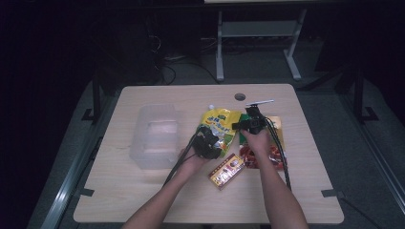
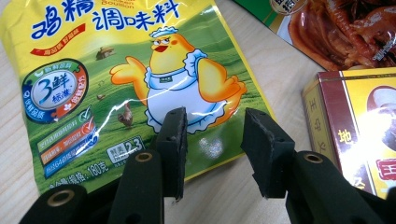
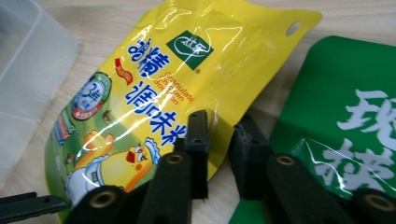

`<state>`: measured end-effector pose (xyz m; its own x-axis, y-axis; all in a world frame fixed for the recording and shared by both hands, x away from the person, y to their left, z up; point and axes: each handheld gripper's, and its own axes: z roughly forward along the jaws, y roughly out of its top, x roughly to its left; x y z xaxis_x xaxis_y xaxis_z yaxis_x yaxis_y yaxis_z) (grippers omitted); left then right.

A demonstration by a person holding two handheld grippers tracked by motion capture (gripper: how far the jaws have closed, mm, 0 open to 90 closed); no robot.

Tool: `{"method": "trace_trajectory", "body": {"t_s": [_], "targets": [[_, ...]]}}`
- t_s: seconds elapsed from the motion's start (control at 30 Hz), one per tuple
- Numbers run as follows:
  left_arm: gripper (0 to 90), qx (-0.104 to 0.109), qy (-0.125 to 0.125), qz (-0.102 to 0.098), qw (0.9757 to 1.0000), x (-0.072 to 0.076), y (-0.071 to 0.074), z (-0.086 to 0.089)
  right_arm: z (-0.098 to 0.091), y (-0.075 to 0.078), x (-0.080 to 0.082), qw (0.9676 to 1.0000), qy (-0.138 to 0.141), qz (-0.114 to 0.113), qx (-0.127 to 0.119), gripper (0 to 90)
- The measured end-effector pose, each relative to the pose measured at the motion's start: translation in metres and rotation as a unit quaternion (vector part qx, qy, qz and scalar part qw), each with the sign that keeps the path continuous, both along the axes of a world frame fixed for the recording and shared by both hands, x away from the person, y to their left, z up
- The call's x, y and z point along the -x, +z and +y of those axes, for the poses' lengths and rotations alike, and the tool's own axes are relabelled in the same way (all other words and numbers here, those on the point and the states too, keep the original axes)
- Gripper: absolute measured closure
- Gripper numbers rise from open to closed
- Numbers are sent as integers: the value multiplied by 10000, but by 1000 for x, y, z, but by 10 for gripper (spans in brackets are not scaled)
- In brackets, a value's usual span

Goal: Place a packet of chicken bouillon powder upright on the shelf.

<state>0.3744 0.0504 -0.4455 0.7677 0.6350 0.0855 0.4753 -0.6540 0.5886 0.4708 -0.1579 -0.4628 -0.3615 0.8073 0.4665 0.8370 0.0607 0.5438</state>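
On the tabletop [image 1: 296, 191], a clear bin [image 1: 155, 136] sat empty at centre-left; the left gripper [image 2: 212, 149] and right gripper [image 3: 223, 154] were both parted, straddling the edges of the yellow pouch [image 1: 219, 125].

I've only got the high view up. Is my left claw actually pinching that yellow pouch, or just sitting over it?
Observer: Just sitting over it. In the left gripper view the left claw stands open over the bottom edge of the yellow pouch, pads apart.
Operator: And the right claw?
Observer: In the right gripper view the right claw is open too, at the pouch's side edge, right beside the green packet.
Operator: What's printed on the pouch?
Observer: A cartoon chicken in a white apron.
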Motion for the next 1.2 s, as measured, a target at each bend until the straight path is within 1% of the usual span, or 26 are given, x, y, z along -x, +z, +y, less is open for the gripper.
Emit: {"method": "trace_trajectory", "body": {"t_s": [0.03, 0.07, 0.1, 0.2, 0.37, 0.4, 0.47, 0.5, 0.53, 0.57, 0.6, 0.63, 0.67, 0.7, 0.73, 0.77, 0.8, 0.87, 0.9, 0.97, 1.0, 1.03, 1.07, 1.1, 1.17, 1.2], "targets": [[598, 0, 0, 0, 10000, 0, 0, 0, 0, 0, 0, 10000, 0, 0, 0, 789], [598, 18, 13, 23, 10000, 0, 0, 0, 1, 1, 0, 10000, 8, 5, -27, 811], [598, -1, -1, 12, 10000, 0, 0, 0, 1, 1, 0, 10000, 43, -51, -52, 855], [598, 13, 4, 19, 10000, 0, -1, 0, 4, 3, 1, 9999, 89, -110, -53, 895], [590, 14, 10, 42, 10000, -1, -1, 1, 6, 8, 3, 9997, 140, -203, 64, 899], [585, 111, 24, 80, 9999, -1, 0, 1, 6, 9, 4, 9997, 140, -204, 59, 900], [575, 121, 6, 96, 9999, -2, 0, 2, 6, 12, 5, 9994, 172, -271, 85, 900], [563, 159, 21, 127, 9998, -2, 1, 3, 7, 15, 7, 9995, 158, -255, 90, 900], [549, 250, 83, 137, 9996, -1, 2, 3, 7, 17, 7, 9993, 194, -307, 110, 900], [540, 250, 83, 137, 9996, -1, 2, 3, 7, 17, 7, 9993, 194, -307, 110, 900], [540, 227, 70, 132, 9996, -1, 3, 4, 7, 18, 8, 9992, 193, -352, 88, 900], [529, 256, 84, 119, 9996, -1, 4, 4, 6, 21, 9, 9991, 200, -380, 57, 900], [516, 242, 70, 110, 9996, 0, 6, 5, 7, 26, 11, 9986, 227, -473, 42, 900], [516, 222, 35, 110, 9997, 1, 7, 6, 7, 26, 11, 9986, 227, -473, 42, 900], [511, 260, 13, 114, 9996, 2, 9, 6, 7, 29, 12, 9983, 239, -523, 28, 900], [493, 313, -22, 197, 9993, 4, 11, 7, 8, 36, 16, 9976, 296, -621, 6, 900], [493, 374, -45, 231, 9990, 5, 12, 8, 8, 36, 16, 9976, 296, -621, 6, 900], [483, 467, -98, 205, 9986, 10, 17, 9, 9, 44, 20, 9962, 389, -780, 28, 900], [477, 467, -98, 205, 9986, 10, 17, 9, 9, 44, 20, 9962, 389, -780, 28, 900], [476, 528, -147, 180, 9983, 14, 21, 11, 10, 51, 24, 9950, 455, -882, 56, 900], [471, 559, -121, 200, 9982, 16, 22, 12, 10, 54, 26, 9944, 477, -939, 46, 900], [464, 585, -179, 151, 9980, 21, 26, 14, 11, 59, 29, 9936, 523, -994, 73, 900], [461, 585, -179, 151, 9980, 21, 26, 14, 12, 62, 31, 9930, 548, -1046, 61, 900], [460, 628, -231, 85, 9977, 25, 30, 18, 12, 65, 33, 9918, 602, -1128, 82, 900], [459, 663, -263, 82, 9974, 28, 32, 21, 13, 68, 35, 9913, 625, -1150, 101, 900], [460, 714, -295, 83, 9970, 31, 34, 23, 13, 71, 38, 9897, 695, -1242, 175, 900]]}}
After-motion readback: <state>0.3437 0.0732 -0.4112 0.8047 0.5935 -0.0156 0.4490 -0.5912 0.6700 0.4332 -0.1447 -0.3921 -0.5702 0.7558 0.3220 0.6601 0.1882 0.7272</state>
